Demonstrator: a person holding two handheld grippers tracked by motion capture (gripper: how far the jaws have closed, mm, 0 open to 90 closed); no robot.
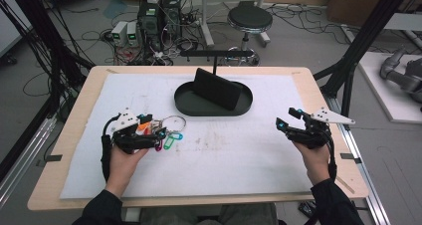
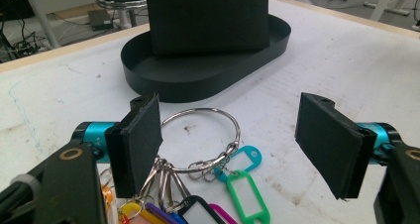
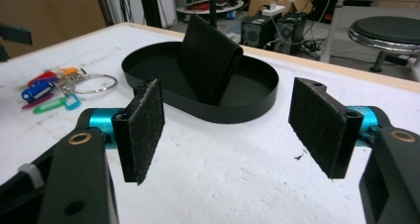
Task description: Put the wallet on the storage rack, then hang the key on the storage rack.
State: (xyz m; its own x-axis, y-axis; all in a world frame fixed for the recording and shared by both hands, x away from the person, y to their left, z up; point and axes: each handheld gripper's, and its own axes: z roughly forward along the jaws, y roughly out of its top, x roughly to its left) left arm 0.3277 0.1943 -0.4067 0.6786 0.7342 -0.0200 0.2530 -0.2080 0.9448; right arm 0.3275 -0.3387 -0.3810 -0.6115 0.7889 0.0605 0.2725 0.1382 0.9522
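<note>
1. Table: white mat; black tray at upper centre.
2. Left gripper and right gripper: both gape wide, holding nothing.
3. Keyring: lower centre, between the left jaws; light, floppy, probably slippery metal. Best gripped at the ring's rim.
</note>
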